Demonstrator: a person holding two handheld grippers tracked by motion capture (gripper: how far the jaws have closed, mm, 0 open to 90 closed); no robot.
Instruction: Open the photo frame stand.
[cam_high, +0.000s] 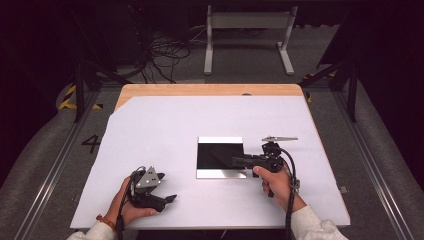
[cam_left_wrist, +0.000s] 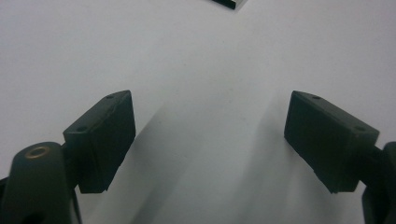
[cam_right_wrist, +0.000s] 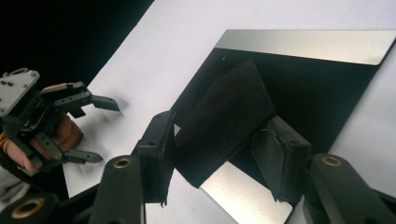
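Note:
A flat dark glossy plate (cam_high: 212, 165) with silver strips on two edges lies in the middle of the white sheet; its surface (cam_right_wrist: 317, 93) looks black and reflective. My right gripper (cam_high: 240, 161) reaches over the plate's right side, and in the right gripper view it (cam_right_wrist: 219, 154) is shut on a folded black cloth (cam_right_wrist: 224, 116) that rests on the plate. My left gripper (cam_high: 170, 199) sits low on the sheet at the front left, well clear of the plate. Its jaws (cam_left_wrist: 210, 121) stand wide open with nothing between them, and it also appears at the left of the right gripper view (cam_right_wrist: 100, 130).
The white sheet (cam_high: 165, 130) covers most of the wooden table (cam_high: 200, 90). A corner of the plate (cam_left_wrist: 226, 3) peeks in at the top of the left gripper view. Beyond the table are a dark floor, cables and a white stand (cam_high: 247, 22).

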